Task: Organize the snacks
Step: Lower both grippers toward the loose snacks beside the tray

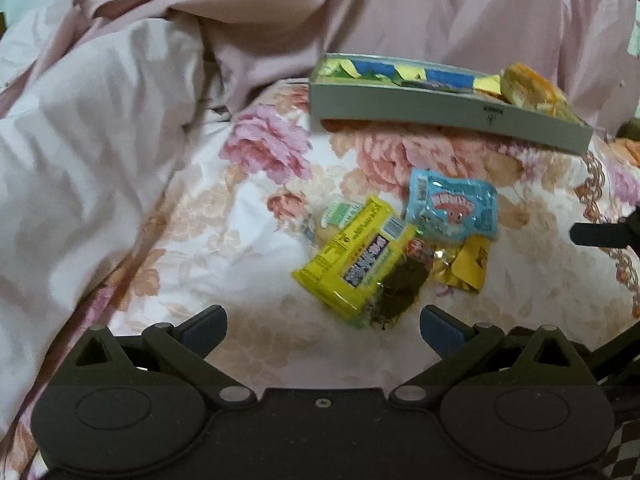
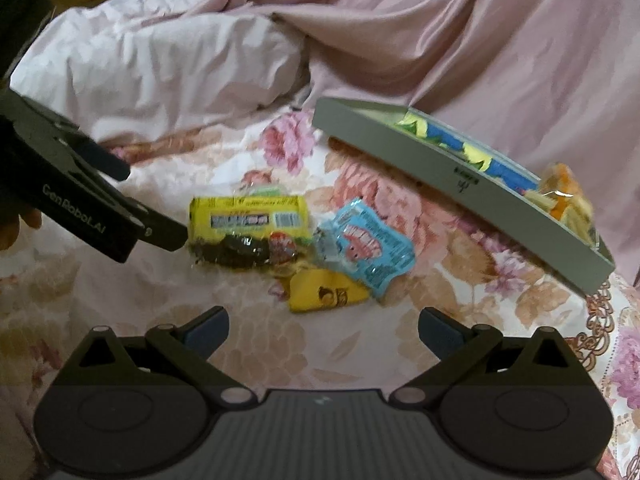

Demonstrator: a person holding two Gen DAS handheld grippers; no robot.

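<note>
A small pile of snacks lies on the floral bedspread: a yellow packet (image 1: 352, 256) (image 2: 248, 216), a light blue packet (image 1: 452, 208) (image 2: 368, 248), a dark brown wrapped snack (image 1: 404, 288) (image 2: 236, 252) and a small yellow packet (image 1: 472, 264) (image 2: 324, 296). Behind the pile sits a grey tray (image 1: 440, 110) (image 2: 440, 168) that holds blue-and-yellow packets and an orange snack bag (image 1: 532, 88) (image 2: 564, 196). My left gripper (image 1: 322, 322) (image 2: 148, 202) is open, just short of the yellow packet. My right gripper (image 2: 322, 324) is open and empty, a little back from the small yellow packet.
A rumpled pink and white duvet (image 1: 100, 140) (image 2: 160, 72) is heaped behind and left of the pile. One finger of the right gripper (image 1: 600, 234) pokes in at the right edge. Bare floral bedspread (image 2: 120, 300) lies in front of the snacks.
</note>
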